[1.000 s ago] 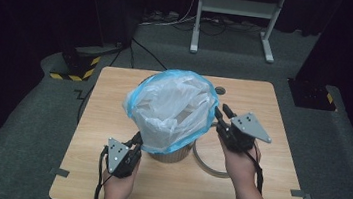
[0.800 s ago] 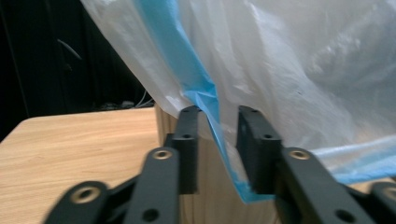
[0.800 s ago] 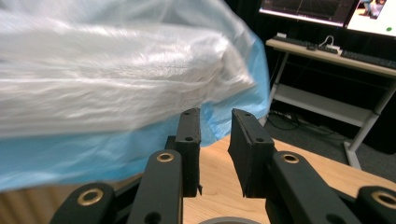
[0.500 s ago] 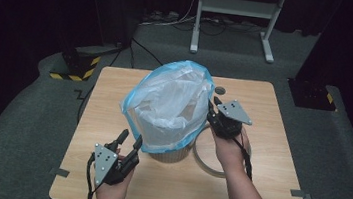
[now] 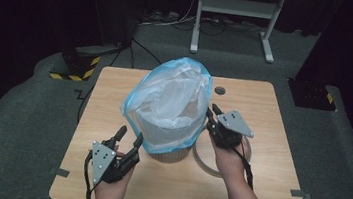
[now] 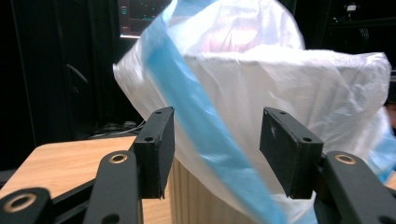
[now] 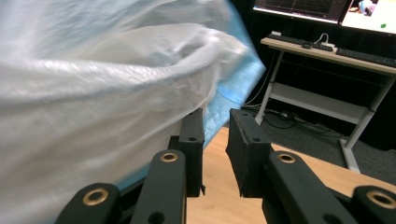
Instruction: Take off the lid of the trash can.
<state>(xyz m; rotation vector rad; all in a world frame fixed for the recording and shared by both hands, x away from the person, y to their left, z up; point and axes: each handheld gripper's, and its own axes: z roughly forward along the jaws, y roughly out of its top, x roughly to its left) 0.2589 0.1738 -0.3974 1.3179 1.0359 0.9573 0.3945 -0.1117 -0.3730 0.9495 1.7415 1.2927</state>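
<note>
The one plastic bag point(image 5: 171, 104) draped the single wooden bin point(image 5: 170, 154) at the table's point(image 5: 265, 190) middle, hiding most of it. I had just been opening my left gripper point(image 5: 128, 140); its jaws stood wide with nothing between them. My right gripper point(image 5: 211, 117), jaws narrow, sat at the bag's right edge; I couldn't tell whether it pinched film. One ring point(image 5: 198, 155) lay partly hidden.
</note>
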